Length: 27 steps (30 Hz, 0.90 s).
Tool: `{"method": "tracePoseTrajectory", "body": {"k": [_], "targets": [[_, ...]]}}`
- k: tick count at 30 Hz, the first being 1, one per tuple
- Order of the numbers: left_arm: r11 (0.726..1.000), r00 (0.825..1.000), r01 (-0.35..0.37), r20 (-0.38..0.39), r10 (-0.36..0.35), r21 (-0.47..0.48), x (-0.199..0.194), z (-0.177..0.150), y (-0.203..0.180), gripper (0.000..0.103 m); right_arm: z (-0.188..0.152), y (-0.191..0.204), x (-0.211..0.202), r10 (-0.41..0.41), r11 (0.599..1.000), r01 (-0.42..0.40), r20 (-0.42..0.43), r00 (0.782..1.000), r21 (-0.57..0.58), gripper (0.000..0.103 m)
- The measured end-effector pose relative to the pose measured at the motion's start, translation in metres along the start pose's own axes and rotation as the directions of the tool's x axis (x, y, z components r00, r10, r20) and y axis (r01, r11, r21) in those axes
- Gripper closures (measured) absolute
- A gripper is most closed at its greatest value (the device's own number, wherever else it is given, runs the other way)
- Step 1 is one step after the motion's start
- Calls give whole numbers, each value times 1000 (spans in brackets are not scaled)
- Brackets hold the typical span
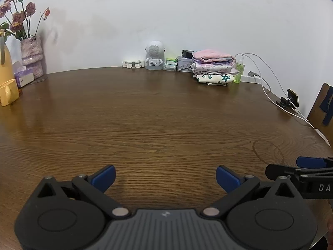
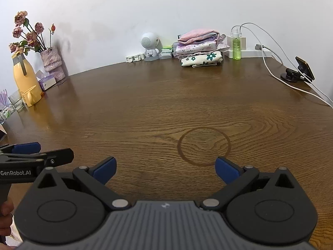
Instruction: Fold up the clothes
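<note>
Wooden table, flower vase, astronaut speaker, green bottle

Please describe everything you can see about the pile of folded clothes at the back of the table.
The pile of folded clothes sits on the far side of the wooden table, close to the white wall. It holds several soft fabric layers: pink on top, pale lilac floral prints in the middle, and a cream piece with dark green flowers at the bottom. The layers lie flat, slightly uneven at the edges. A green spray bottle stands just right of it. No claw touches it.
</note>
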<state>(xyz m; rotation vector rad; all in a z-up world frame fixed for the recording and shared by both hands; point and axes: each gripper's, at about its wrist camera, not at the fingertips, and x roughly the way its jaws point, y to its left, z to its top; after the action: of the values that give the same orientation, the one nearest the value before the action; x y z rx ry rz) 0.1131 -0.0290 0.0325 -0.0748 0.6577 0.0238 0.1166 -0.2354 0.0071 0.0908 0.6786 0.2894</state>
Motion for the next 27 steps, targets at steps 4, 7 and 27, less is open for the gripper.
{"method": "tracePoseTrajectory", "body": {"k": [4, 7, 27], "targets": [[1000, 1000, -6, -4, 6, -1, 0, 0, 0, 0, -1, 0, 1, 2, 1000, -2, -4, 1000, -4, 0], [1000, 1000, -5, -8, 5, 0, 1, 0, 0, 0, -1, 1, 2, 5, 1000, -5, -8, 1000, -5, 0], [1000, 1000, -5, -5, 5, 6, 2, -2, -2, 0, -3, -1, 6, 10, 1000, -10, -22, 1000, -1, 0]]}}
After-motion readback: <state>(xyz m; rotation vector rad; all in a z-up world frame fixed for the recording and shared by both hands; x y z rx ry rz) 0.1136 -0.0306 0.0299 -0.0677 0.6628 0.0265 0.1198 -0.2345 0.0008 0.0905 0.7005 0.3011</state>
